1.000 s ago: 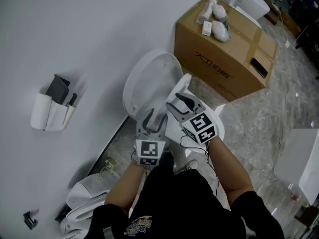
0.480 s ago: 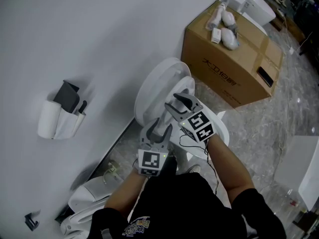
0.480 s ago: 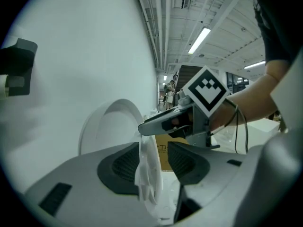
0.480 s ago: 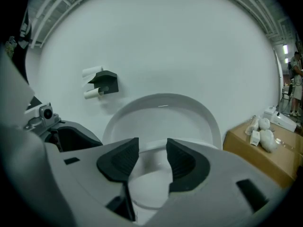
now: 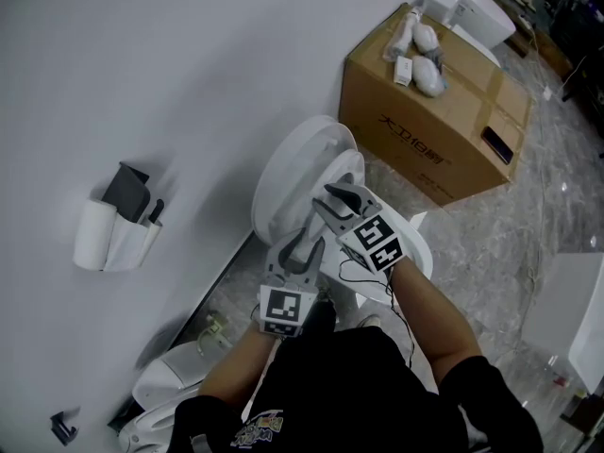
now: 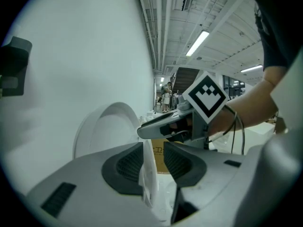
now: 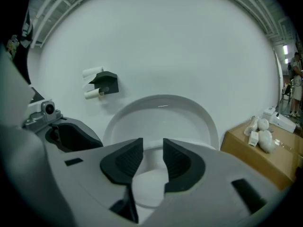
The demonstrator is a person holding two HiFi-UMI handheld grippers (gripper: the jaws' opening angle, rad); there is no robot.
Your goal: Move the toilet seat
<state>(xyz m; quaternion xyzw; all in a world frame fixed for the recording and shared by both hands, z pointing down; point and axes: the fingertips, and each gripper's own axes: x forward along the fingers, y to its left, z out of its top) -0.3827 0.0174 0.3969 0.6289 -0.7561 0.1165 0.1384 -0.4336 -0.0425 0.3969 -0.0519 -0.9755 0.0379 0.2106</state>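
The toilet lid [image 5: 288, 173] leans up against the wall. The white toilet seat [image 5: 347, 168] stands raised in front of it. My left gripper [image 5: 304, 239] is at the seat's left edge. In the left gripper view the thin seat edge [image 6: 147, 174] lies against the left pad, with a gap to the right pad. Those jaws have just been closing. My right gripper [image 5: 338, 199] is at the seat's upper rim. Its jaws have also just been closing, and the white seat [image 7: 150, 183] fills the gap between its pads [image 7: 128, 162]. Whether they press on it is unclear.
A cardboard box [image 5: 434, 130] stands right of the toilet against the wall, with white items [image 5: 417, 50] on top. A holder with a paper roll [image 5: 111, 226] hangs on the wall at the left. Another toilet [image 5: 165, 385] sits at the lower left.
The left gripper's jaws have narrowed around the seat's left edge. The right gripper's jaws have narrowed a little and it stays at the seat's rim.
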